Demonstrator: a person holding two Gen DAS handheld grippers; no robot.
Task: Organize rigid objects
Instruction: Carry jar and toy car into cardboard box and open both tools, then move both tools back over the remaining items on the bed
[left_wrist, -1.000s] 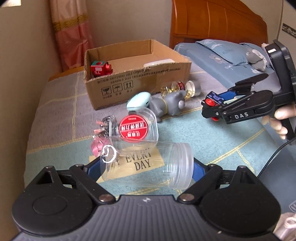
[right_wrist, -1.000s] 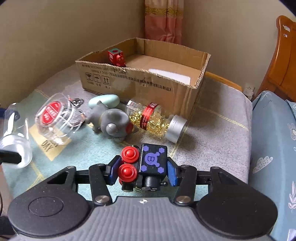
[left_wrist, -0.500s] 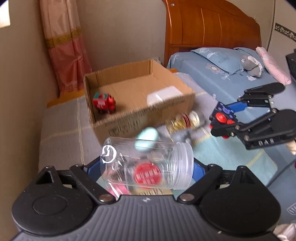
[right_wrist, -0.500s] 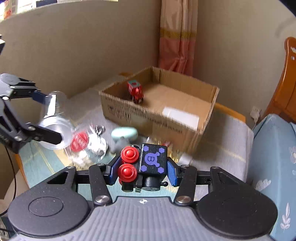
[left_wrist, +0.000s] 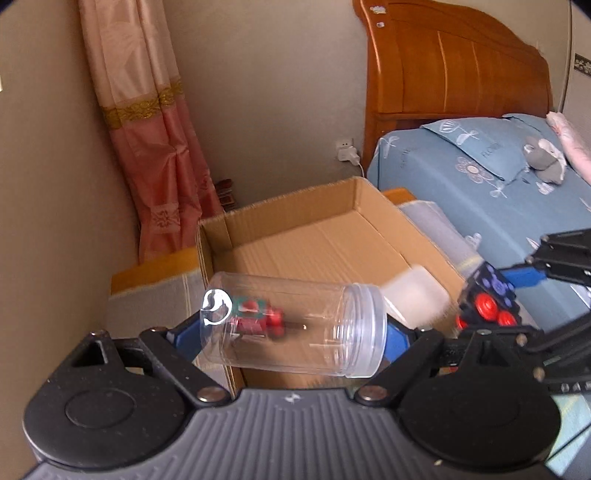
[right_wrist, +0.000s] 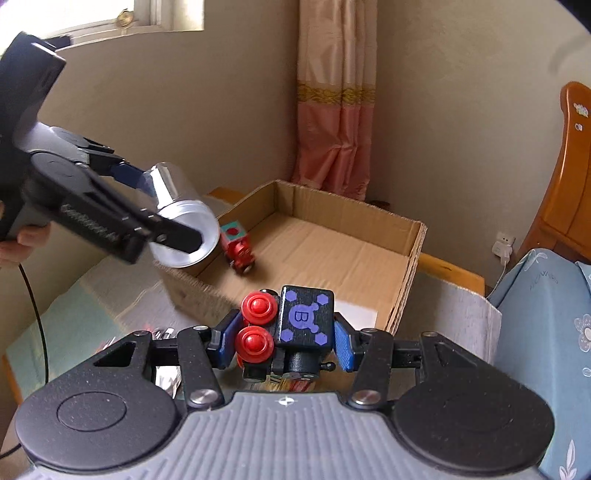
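Both hands have risen from the bed to the cardboard box (left_wrist: 325, 236). On the left, the left gripper (left_wrist: 291, 328) clamps a clear jar (left_wrist: 291, 328) lying crosswise above the box's near edge; on the right, the right gripper (right_wrist: 284, 338) pinches a black toy train car (right_wrist: 295, 328) short of the rim.

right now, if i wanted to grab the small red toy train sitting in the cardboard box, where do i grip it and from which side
Grip the small red toy train across its flat sides, coming from above. It stands upright on its wheels near the cardboard box corner, where walls block a low approach. Both grippers are full: the left gripper holds a clear plastic jar, the right gripper a black toy block.
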